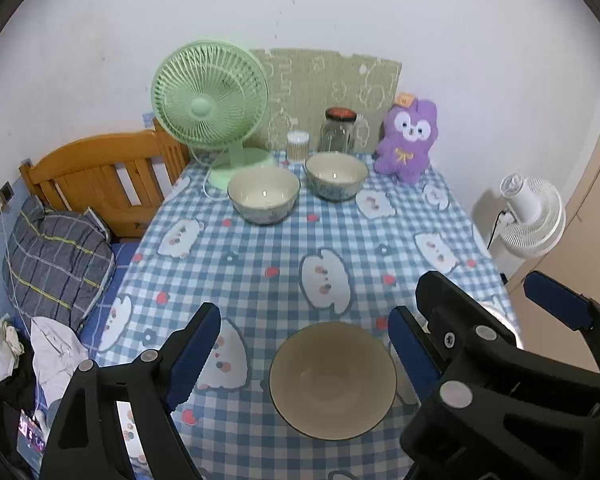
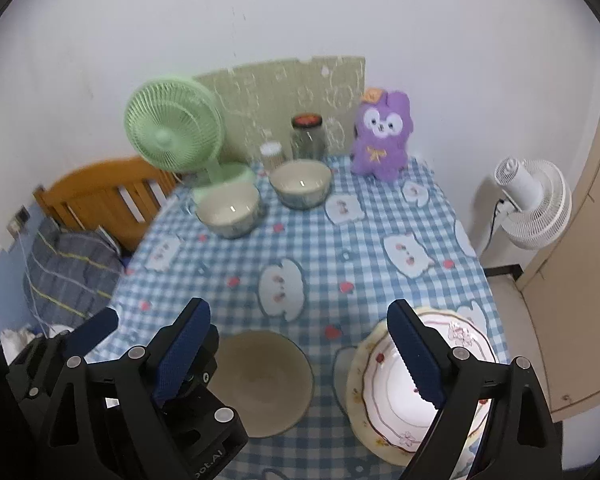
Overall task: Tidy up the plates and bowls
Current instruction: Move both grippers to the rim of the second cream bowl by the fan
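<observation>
checked tablecloth (image 1: pixel 260 264) | beige bowl (image 1: pixel 333 380) btwn left gripper (image 1: pixel 304 356) fingers, untouched | both grippers' fingers spread, empty

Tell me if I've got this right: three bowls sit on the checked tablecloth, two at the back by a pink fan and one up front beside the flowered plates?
Nearly. The fan is green, not pink, as the left wrist view shows. The rest holds: two bowls at the back, one bowl in front beside the flowered plates.

Near bowl (image 2: pixel 260 384) left of plates (image 2: pixel 420 384), two bowls (image 1: pixel 263 195) behind
</observation>
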Demonstrator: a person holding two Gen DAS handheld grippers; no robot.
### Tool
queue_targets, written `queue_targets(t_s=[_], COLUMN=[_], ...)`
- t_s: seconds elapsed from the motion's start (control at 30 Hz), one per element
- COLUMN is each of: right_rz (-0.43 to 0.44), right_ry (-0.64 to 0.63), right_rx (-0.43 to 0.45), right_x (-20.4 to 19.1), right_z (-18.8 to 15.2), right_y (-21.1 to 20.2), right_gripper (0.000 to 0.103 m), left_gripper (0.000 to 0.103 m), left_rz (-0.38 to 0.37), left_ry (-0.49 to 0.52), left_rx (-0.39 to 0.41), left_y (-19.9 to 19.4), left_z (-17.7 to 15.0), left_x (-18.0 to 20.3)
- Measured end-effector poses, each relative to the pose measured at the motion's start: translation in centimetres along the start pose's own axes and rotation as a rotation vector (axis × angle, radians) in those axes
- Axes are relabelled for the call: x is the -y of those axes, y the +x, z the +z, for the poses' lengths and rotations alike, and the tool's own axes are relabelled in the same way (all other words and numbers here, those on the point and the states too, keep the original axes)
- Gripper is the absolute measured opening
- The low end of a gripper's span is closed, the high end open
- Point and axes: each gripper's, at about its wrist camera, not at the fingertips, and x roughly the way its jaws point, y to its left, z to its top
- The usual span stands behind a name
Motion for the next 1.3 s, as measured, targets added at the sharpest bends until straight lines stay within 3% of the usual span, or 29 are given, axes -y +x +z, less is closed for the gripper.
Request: queue_targets(t_s=[0.23, 0.57, 1.03, 1.2, 1.3], right_rz=[0.044, 0.0, -0.007, -0.007, -0.015], right_ry=[-0.001, -0.019, -0.025, 0.001, 0.0], right_rx=[0.041, 0.059, 0.018, 0.007, 0.008], right_x=[-1.4, -4.9, -9.2, -9.7, -10.0], right_z=[1.6, 5.6, 10.6, 12.0, 12.6], right_y=[-1.2, 0.9, 9.3, 12.9, 14.6], right_gripper=[0.092, 0.092, 0.091, 0.08, 0.075], left_gripper=[0.087, 0.087, 0.079, 0.065, 0.061], left_rz=[0.008, -0.023, -0.062, -0.032, -0.041], left_ry=[0.018, 0.062, 0.08, 0.089, 0.091], left_rx=[0.042, 0.081, 0.04, 0.04, 0.023], left_y=[-1.4, 0.2, 7.7, 10.6, 12.7], left_z=[1.6, 6.0, 11.6, 13.4, 14.1], left_x=[-1.1, -4.0, -8.8, -9.9, -10.5])
